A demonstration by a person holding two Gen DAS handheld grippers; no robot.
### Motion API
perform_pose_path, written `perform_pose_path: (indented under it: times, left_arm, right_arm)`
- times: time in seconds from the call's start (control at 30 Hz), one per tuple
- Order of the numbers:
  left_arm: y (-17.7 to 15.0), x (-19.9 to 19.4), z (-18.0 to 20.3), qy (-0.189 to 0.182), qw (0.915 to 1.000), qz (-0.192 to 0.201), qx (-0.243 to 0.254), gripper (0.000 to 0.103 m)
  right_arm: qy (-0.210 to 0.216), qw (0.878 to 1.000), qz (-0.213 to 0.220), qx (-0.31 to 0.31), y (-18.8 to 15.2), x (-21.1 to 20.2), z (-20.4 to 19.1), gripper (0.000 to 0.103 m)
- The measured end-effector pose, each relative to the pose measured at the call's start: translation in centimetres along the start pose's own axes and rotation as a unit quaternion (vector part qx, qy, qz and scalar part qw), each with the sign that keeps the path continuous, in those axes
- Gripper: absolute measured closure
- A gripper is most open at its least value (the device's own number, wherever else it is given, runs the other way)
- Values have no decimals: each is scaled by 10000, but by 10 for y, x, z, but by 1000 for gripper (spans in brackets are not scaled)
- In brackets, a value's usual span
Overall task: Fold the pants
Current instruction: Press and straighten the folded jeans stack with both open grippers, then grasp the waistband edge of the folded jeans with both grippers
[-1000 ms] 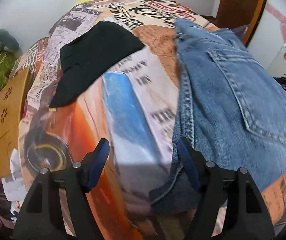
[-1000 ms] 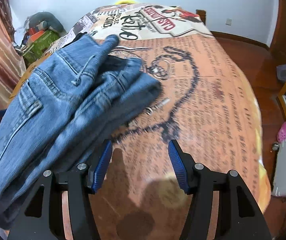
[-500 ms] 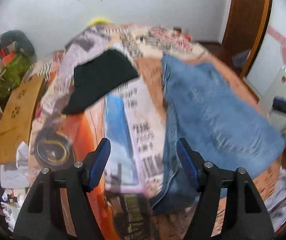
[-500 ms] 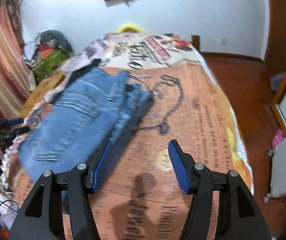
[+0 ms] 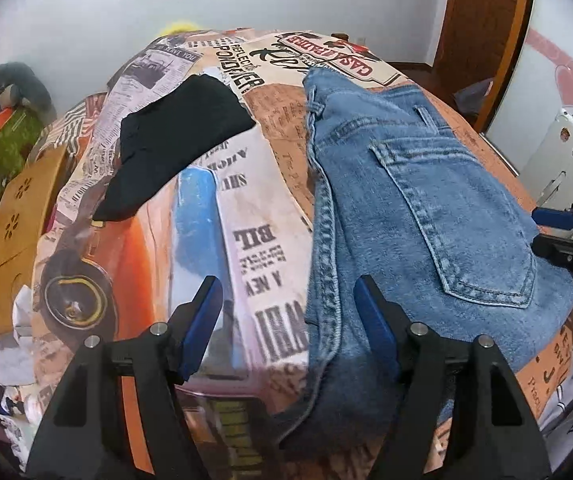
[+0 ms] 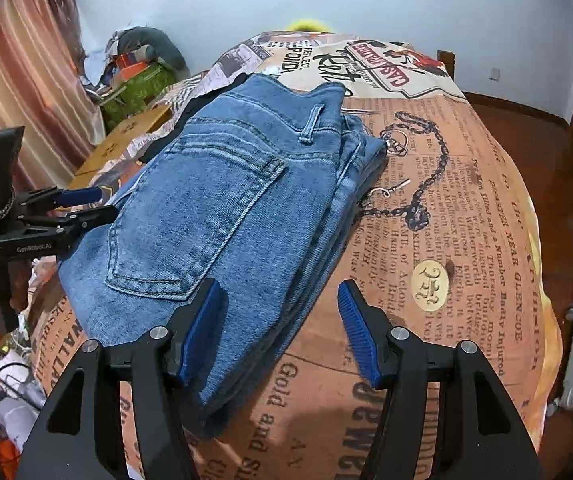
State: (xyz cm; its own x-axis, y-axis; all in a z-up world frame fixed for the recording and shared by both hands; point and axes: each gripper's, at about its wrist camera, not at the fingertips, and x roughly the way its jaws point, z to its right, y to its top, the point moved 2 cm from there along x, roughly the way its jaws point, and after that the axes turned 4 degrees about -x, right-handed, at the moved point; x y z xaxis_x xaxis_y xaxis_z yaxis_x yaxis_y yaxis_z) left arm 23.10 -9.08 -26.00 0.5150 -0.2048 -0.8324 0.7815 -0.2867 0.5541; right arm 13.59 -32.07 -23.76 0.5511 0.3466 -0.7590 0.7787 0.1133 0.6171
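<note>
Now, by line:
Black garment [image 5: 174, 136]: left of the jeans, apart.
Left tongs [image 5: 288, 316]: spread, empty, lifted back from the jeans' left edge.
Jeans [image 6: 222, 216]: folded stack on the bed [image 6: 466, 208]; released, folding looks finished.
Right tongs [image 6: 282, 322]: spread, empty, withdrawn to the jeans' near-right edge.
Hidden: lower layers, near corner behind the tongs.

My left gripper [image 5: 286, 320] and right gripper [image 6: 280, 326] pulled back and up from the jeans [image 6: 222, 216], more bedspread [image 6: 466, 240] now showing, each gripper visible to the other.
</note>
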Motion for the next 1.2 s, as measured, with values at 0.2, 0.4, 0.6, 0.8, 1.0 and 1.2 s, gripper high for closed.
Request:
perform_pose_path:
  times: [0.2,0.4,0.6,0.8,1.0,1.2]
  left_arm:
    - [44,-14,-7,96,9993,366,37,35]
    - [104,5,6,-84,9980,594,181,35]
    - [137,58,22,-186,9983,362,425,39]
    - [140,98,30,-366,9977,116,566,42]
    - [136,111,28,-494,9976,126,469,42]
    - [140,117,26,-549,9980,21,305,42]
  right_arm:
    - [-338,9988,348,-69,28,-7,15,47]
    - [-296,9972,685,15,70,11,37,48]
    - [-7,9980,627,14,100,49,46,67]
    - [225,9993,276,113,112,93,56,82]
    - [640,9967,121,486,110,106,69,82]
    - [547,9978,306,225,110,105,61,92]
